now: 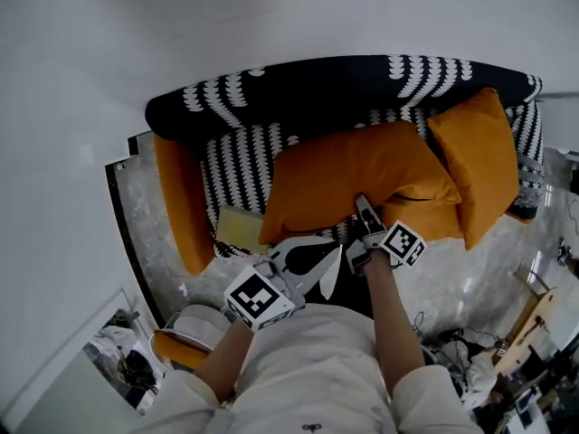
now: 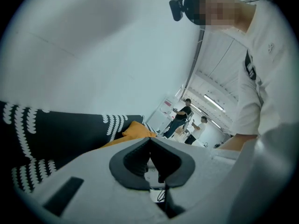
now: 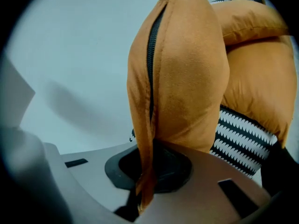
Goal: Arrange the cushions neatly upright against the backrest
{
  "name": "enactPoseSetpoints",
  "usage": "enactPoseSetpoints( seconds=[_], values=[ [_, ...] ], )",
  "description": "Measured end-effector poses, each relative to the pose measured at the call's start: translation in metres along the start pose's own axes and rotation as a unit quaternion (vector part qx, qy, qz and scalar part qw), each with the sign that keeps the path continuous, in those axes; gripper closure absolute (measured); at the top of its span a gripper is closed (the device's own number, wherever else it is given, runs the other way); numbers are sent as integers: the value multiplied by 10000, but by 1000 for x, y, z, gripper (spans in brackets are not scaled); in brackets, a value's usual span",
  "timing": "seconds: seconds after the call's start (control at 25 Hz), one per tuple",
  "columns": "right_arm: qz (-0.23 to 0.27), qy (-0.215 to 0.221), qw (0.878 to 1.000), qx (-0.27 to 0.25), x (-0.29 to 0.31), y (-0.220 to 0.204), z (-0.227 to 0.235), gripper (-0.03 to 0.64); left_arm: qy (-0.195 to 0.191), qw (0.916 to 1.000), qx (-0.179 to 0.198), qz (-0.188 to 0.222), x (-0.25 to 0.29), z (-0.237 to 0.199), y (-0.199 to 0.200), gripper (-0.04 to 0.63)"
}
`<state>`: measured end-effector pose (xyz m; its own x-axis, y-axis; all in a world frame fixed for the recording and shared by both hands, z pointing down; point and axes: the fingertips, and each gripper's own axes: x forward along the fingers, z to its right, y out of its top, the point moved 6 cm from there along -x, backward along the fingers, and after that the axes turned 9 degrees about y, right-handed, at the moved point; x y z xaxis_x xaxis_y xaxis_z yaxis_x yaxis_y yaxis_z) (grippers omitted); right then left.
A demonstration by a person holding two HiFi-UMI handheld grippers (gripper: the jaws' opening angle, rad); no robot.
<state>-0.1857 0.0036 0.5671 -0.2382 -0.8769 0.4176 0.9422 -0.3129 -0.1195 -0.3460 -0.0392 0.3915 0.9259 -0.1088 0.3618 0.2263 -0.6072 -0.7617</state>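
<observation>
Fingers (image 3: 174, 168) of the right gripper (image 3: 147, 174) are pressed together on the zipped edge of the big orange cushion (image 3: 187, 73), with a fold of its seam caught between the pads. In the head view that cushion lies with its long side running left to right across the seat of the sofa (image 1: 226, 156). Its pinched edge faces the person, and its far edge lies toward the black-and-white backrest (image 1: 298, 84) beyond. From the grip, the cushion's bulk therefore extends up and away, so standing it upright looks like a matter of tipping it back toward the backrest. The left gripper (image 1: 312, 274) has its jaws closed on nothing and hovers just in front of the cushion's left half, near enough to steady that end, though the right hand alone has hold. A second orange cushion (image 1: 479, 165) leans at the sofa's right end, touching the big one. An orange pad (image 1: 181, 202) lines the left arm, and a pale yellow thing (image 1: 240, 229) lies on the seat beside it.
</observation>
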Motion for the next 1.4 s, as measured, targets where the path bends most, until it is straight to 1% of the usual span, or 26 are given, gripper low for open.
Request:
enactPoseSetpoints(
  seconds=[0.12,0.2,0.32,0.4,0.52,0.64,0.72,0.88,1.04,1.16,1.24,1.4],
  values=[
    [6,75,9991,428,5,-24,-18,592,137,9995,-93,271,-19,-4,5,586],
    [-74,94,9982,591,9,-42,-29,594,300,9986,-140,416,-34,-5,4,586],
    [-164,-19,9967,790,13,-63,-40,594,486,9973,-167,526,-58,-6,0,586],
    [-151,-16,9948,1010,19,-76,-46,594,590,9962,-279,578,-75,-7,-3,586],
    [-190,-52,9924,1211,34,-93,-53,594,798,9925,-396,835,-99,-12,-5,586],
    [-263,9,9898,1400,58,-110,-58,595,1039,9887,-434,988,-120,-20,-7,586],
    [-307,-113,9876,1536,72,-122,-57,594,1197,9861,-464,1053,-130,-26,-9,586],
    [-461,-249,9830,1758,104,-142,-51,594,1490,9808,-622,1093,-140,-35,-12,586],
    [-599,-399,9831,1681,144,-152,-48,594,1560,9799,-691,1037,-146,-50,-13,586],
    [-611,-487,9836,1627,162,-150,-42,594,1610,9790,-771,983,-149,-57,-18,586],
    [-532,-441,9833,1683,174,-143,-42,594,1629,9783,-827,975,-149,-62,-18,586],
    [-423,-86,9813,1876,204,-133,-49,592,1605,9792,-854,904,-146,-74,-17,586]
  ],
)
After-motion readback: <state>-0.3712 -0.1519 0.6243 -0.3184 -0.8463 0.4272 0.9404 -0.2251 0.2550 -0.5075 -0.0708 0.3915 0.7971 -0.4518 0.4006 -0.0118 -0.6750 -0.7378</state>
